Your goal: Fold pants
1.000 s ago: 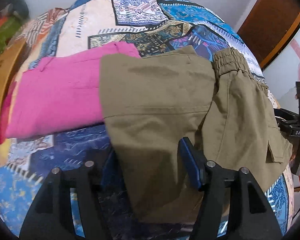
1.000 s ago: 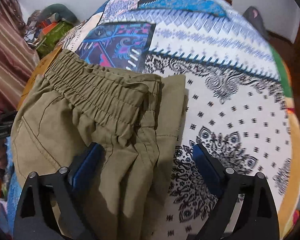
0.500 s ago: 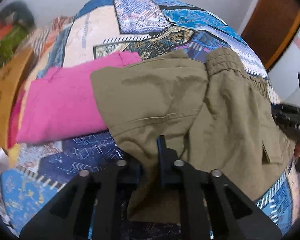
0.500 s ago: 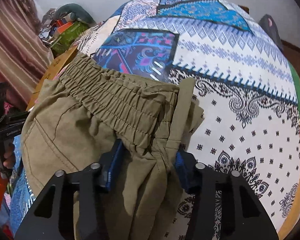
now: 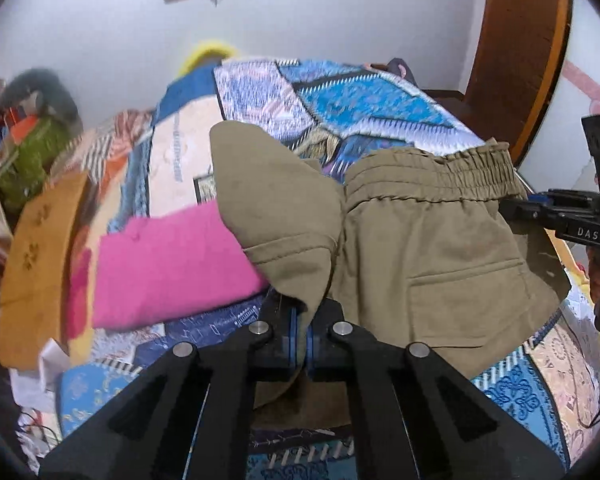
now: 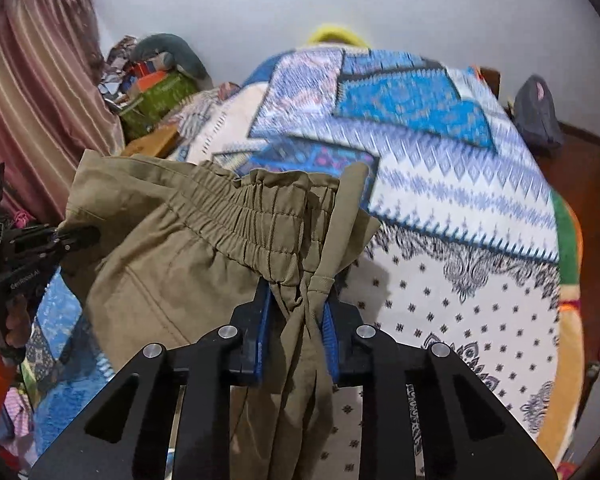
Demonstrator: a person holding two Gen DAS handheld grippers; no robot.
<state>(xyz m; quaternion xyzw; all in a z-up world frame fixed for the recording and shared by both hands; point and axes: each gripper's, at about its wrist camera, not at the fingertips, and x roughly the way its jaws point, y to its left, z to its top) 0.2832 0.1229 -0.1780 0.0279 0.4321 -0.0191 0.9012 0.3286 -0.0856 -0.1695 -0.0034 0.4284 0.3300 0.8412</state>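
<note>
The olive-green pants [image 5: 416,256] are folded over and held up above the patterned bedspread [image 5: 352,96]. My left gripper [image 5: 299,334] is shut on the folded leg edge of the pants. My right gripper [image 6: 296,312] is shut on the bunched fabric at the end of the elastic waistband [image 6: 252,216]. The pants [image 6: 172,264] hang between the two grippers. In the left wrist view the right gripper [image 5: 528,208] shows at the waistband's right end. In the right wrist view the left gripper [image 6: 76,236] shows at the pants' left edge.
A folded pink garment [image 5: 168,264] lies on the bed left of the pants. A tan cardboard box [image 5: 36,256] and green boxes [image 5: 28,160] stand at the bed's left side. A wooden door [image 5: 520,48] is at the right. A grey bag [image 6: 540,116] sits on the floor.
Both grippers have closed on the pants and lifted them off the bed. The views have tilted up toward the far wall.
</note>
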